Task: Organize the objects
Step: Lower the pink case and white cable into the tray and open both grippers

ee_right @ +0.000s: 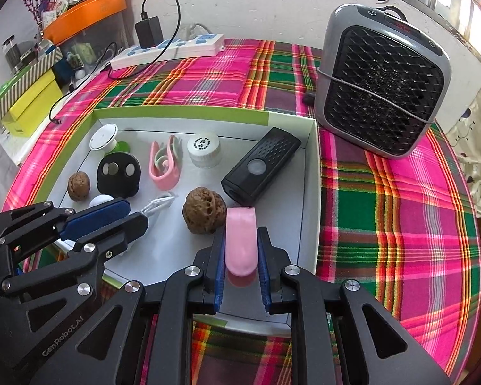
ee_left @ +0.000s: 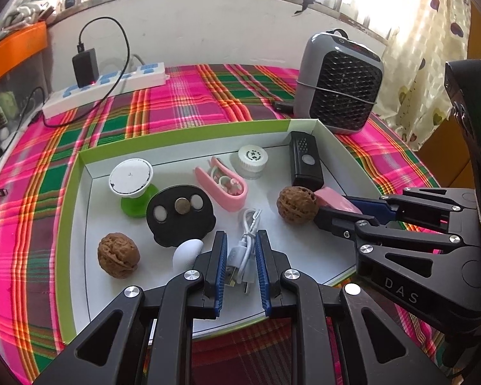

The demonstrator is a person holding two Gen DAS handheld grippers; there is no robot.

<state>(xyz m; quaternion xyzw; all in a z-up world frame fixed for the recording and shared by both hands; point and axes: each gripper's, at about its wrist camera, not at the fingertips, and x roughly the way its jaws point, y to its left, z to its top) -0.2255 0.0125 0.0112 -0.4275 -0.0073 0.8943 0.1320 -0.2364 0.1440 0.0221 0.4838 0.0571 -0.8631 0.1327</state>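
A white box with a green rim [ee_left: 189,130] [ee_right: 179,111] lies on the plaid table. It holds two walnuts [ee_left: 118,259] [ee_left: 296,204], a black disc with coins [ee_left: 180,216], a pink case [ee_left: 223,184], a white jar [ee_left: 252,160], a black remote [ee_left: 305,162] and a white USB cable [ee_left: 245,243]. My left gripper [ee_left: 239,240] straddles the cable, jaws close around it, low in the box. My right gripper [ee_right: 240,240] is shut on a pink oblong piece [ee_right: 240,240] beside the right walnut [ee_right: 203,210].
A grey fan heater [ee_right: 381,89] stands on the table right of the box. A white power strip [ee_left: 105,88] with a black charger and cable lies at the back left. An orange bin and yellow boxes [ee_right: 32,102] sit off the table's left side.
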